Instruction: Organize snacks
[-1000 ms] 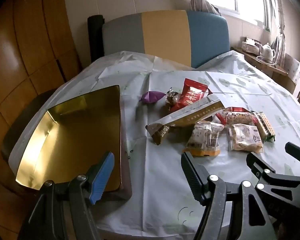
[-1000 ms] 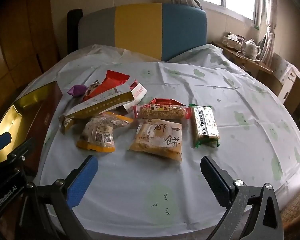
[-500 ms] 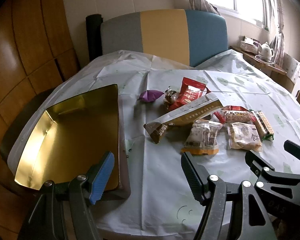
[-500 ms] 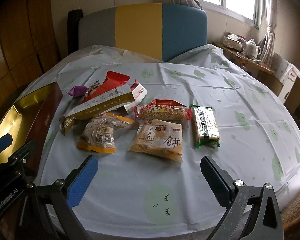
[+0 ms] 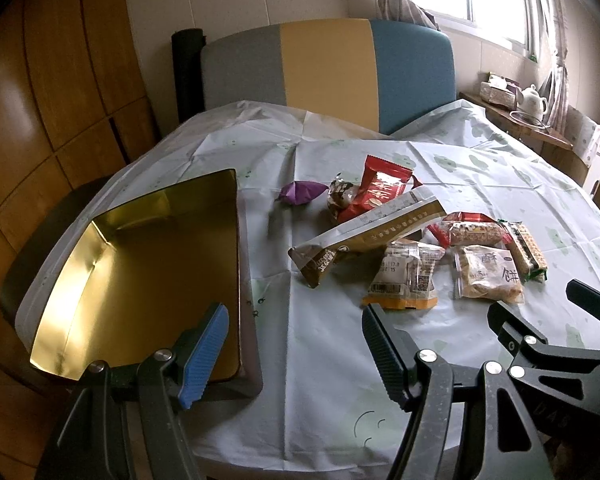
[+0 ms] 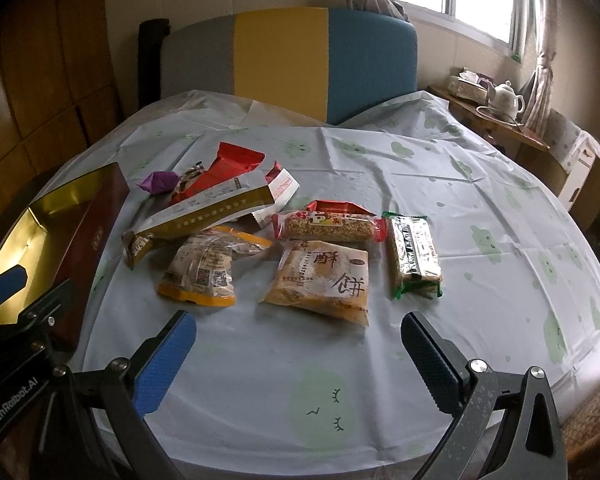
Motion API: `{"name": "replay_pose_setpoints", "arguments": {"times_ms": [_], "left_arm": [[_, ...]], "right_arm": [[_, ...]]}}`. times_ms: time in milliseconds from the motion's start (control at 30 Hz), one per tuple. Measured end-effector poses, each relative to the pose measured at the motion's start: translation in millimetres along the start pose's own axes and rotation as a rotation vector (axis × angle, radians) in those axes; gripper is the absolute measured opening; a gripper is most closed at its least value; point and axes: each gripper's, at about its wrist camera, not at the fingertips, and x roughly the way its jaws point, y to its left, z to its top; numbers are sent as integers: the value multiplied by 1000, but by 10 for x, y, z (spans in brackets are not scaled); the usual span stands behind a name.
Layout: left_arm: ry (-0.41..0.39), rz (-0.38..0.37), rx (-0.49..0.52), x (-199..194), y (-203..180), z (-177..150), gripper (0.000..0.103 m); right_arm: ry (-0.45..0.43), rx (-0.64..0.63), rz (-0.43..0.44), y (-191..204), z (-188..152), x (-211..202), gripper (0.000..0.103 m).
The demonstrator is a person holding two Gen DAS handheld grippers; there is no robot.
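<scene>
Several snack packets lie in a cluster on the table: a yellow pastry packet (image 6: 320, 280), a clear-and-orange packet (image 6: 204, 272), a long white-and-gold bag (image 6: 204, 220), a red-ended bar (image 6: 328, 226), a green-edged bar (image 6: 414, 254), a red packet (image 6: 228, 168) and a purple candy (image 6: 158, 181). An empty gold-lined box (image 5: 140, 268) sits at the left. My left gripper (image 5: 296, 336) hovers open over the table's near edge beside the box. My right gripper (image 6: 298, 346) hovers open in front of the pastry packet (image 5: 488, 272). Neither holds anything.
The table wears a pale cloth with green cloud prints (image 6: 420, 184). A grey, yellow and blue chair back (image 6: 284, 56) stands behind it. A side shelf with a white teapot (image 6: 506, 98) is at the far right. Wooden panelling (image 5: 40, 100) lines the left.
Both grippers have drawn back slightly from the snacks, so the cluster looks a little farther off. Nothing on the table moved.
</scene>
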Motion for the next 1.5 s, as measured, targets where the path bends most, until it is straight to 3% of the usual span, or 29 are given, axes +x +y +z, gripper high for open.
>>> {"name": "replay_pose_setpoints", "arguments": {"times_ms": [1000, 1100, 1267, 1500], "left_arm": [[10, -16, 9, -19, -12, -6, 71], [25, -71, 2, -6, 3, -8, 71], [60, -286, -74, 15, 86, -2, 71], [87, -373, -87, 92, 160, 105, 71]], "right_arm": [[-16, 10, 6, -53, 22, -30, 103], [-14, 11, 8, -74, 31, -30, 103], [-26, -4, 40, -161, 170, -42, 103], [-33, 12, 82, -580, 672, 11, 103]]}}
